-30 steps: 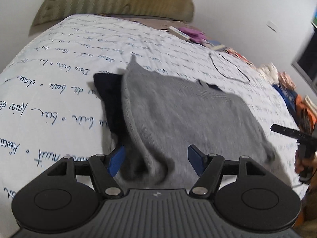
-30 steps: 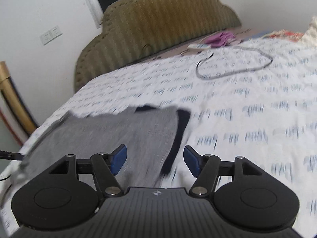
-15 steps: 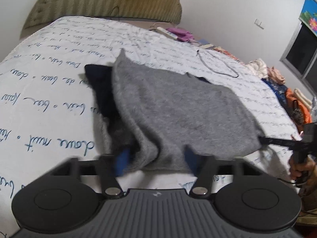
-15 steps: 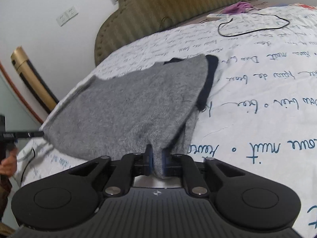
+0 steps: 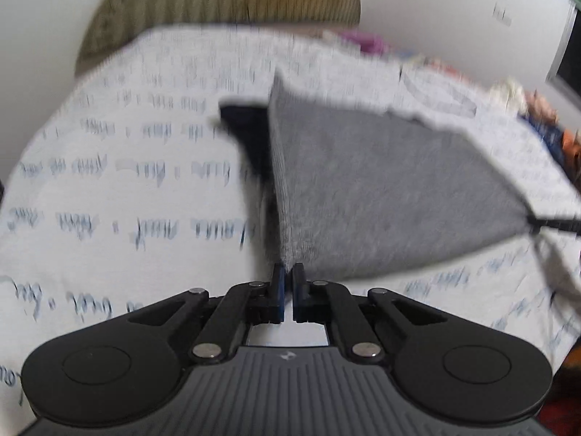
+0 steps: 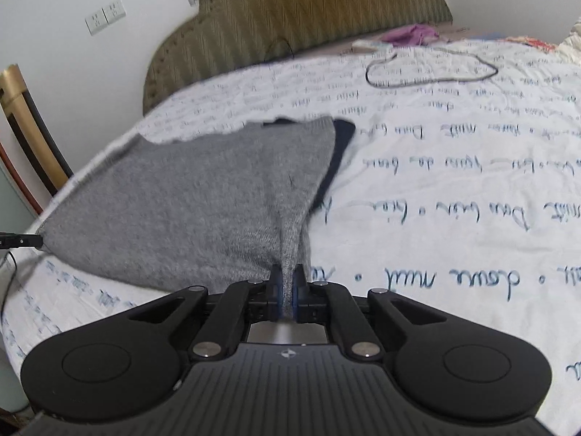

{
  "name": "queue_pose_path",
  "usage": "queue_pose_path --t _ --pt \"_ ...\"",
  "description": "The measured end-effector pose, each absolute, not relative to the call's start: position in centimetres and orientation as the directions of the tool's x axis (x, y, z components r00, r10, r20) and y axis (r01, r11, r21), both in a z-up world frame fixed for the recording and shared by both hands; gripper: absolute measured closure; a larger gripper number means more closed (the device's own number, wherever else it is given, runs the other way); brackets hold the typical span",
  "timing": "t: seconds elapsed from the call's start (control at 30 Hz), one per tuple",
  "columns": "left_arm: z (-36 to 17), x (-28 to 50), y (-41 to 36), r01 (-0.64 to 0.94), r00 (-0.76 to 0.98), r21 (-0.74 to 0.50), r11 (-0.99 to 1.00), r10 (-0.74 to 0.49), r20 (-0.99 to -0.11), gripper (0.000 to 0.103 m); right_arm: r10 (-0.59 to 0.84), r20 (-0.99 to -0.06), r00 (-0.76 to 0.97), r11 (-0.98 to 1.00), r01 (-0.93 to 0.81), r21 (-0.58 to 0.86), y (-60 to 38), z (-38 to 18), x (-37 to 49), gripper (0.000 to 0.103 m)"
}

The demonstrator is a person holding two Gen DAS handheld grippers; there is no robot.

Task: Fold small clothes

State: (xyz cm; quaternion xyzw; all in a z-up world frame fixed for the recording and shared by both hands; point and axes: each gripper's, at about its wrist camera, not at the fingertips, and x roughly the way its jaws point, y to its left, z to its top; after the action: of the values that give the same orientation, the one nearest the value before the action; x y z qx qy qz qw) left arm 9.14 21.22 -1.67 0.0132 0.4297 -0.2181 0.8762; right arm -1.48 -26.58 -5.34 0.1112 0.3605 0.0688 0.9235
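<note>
A small grey knit garment (image 5: 381,189) with a dark navy part (image 5: 250,127) lies on the bed, its near edge raised and stretched between both grippers. My left gripper (image 5: 288,272) is closing its jaws, and its blue pads pinch the garment's near left corner. My right gripper (image 6: 287,274) is shut on the opposite near corner, with grey garment (image 6: 181,200) fabric bunched between its pads. The navy trim (image 6: 341,145) shows at the far right edge. Each view shows the other gripper's thin black tip at a corner: right gripper (image 5: 552,223), left gripper (image 6: 21,241). The left wrist view is blurred.
The bed has a white sheet (image 6: 454,181) printed with blue handwriting and an olive padded headboard (image 6: 290,11). A black cable loop (image 6: 428,72) and purple cloth (image 6: 410,32) lie near the headboard. Colourful clothes (image 5: 544,120) are piled at the bed's right side. A gold and black frame (image 6: 21,130) stands left.
Both grippers went from open to closed on the garment's near corners. The garment's front edge has risen off the sheet and is pulled taut between them.
</note>
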Motion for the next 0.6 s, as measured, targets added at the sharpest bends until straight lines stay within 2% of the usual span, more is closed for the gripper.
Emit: queue_pose_path --t 0.03,0.07,0.13,0.23,0.3,0.37,0.5,0.6 --pt "-1.9 9.1 21.3 0.390 0.530 -0.155 0.908 -0.359 -0.768 0.100 0.181 -0.657 0.732 0.973 -0.036 0.229 -26.5 -5.3 -1.5 0.086" --pt "-1.7 9.1 21.7 0.394 0.526 -0.162 0.905 -0.366 -0.768 0.099 0.162 -0.653 0.739 0.977 -0.027 0.211 -26.4 -4.9 -1.7 0.070" --pt "-0.2 8.9 22.4 0.392 0.554 -0.174 0.903 -0.383 -0.739 0.099 0.107 -0.625 0.774 0.986 0.001 0.170 -26.3 -3.5 -2.3 0.053" --pt "2.8 9.0 22.4 0.400 0.617 -0.165 0.901 -0.398 -0.678 0.098 0.050 -0.557 0.829 0.996 0.001 0.090 -25.3 -0.9 -2.1 0.051" --pt "4.6 9.9 21.0 0.411 0.648 -0.132 0.902 -0.391 -0.654 0.097 0.097 -0.533 0.841 0.994 -0.053 0.097 -24.2 0.0 -0.9 0.049" --pt "5.5 11.5 18.6 0.416 0.670 -0.097 0.904 -0.377 -0.639 0.096 0.148 -0.530 0.835 0.988 -0.101 0.118 -23.0 0.0 1.2 0.040" --pt "4.2 16.3 13.8 0.408 0.651 -0.110 0.907 -0.373 -0.661 0.093 0.155 -0.567 0.809 0.987 -0.106 0.120 -21.2 -2.1 6.0 0.032" --pt "1.1 19.9 11.8 0.332 0.641 -0.053 0.942 -0.266 -0.720 0.093 0.132 -0.620 0.773 0.988 -0.053 0.145 -21.4 -4.2 8.3 0.025"
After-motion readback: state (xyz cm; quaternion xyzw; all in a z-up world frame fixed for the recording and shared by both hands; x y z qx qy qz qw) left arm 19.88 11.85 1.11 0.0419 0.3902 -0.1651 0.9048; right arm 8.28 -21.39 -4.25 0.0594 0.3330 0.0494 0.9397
